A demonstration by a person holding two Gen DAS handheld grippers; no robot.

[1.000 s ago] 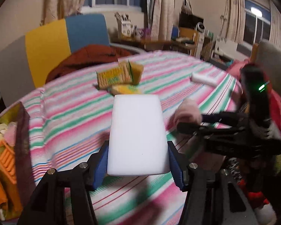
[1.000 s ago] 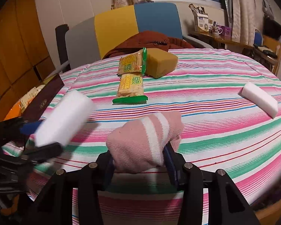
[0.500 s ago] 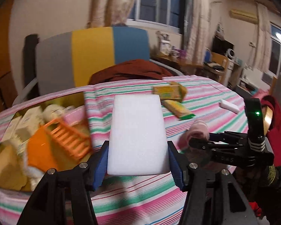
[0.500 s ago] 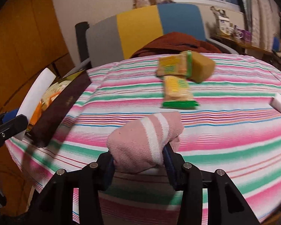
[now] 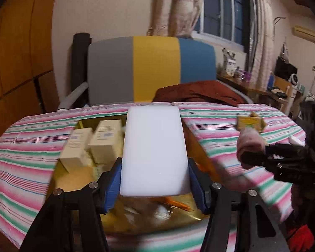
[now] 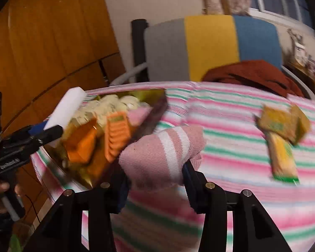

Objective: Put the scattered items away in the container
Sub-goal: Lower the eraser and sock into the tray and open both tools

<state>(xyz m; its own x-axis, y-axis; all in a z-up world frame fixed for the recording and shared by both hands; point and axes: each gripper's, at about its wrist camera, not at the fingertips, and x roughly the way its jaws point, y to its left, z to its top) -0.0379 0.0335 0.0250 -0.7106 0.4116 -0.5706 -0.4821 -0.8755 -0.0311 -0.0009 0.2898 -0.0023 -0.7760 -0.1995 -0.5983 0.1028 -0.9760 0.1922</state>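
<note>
The left gripper (image 5: pixel 154 180) has its jaws clamped on the two long sides of a white foam block (image 5: pixel 154 149), whose long axis points straight ahead, away from the camera. The block hangs directly over the gold container (image 5: pixel 73 180), which sits near the left edge of the striped worktop (image 5: pixel 21 142) and already holds cream boxes (image 5: pixel 107 140) and orange pieces. In my judgement, the left hand is the nearer one and only needs to lower and let go.

The right gripper (image 6: pixel 155 180) has its jaws closed on a rolled pink sock (image 6: pixel 159 155), just beside the container's dark right wall, which stands between sock and opening. Yellow snack packets (image 6: pixel 283 130) lie well apart on the right, not yet gathered. A chair with grey, yellow and blue panels (image 5: pixel 153 69) stands behind the worktop.
</note>
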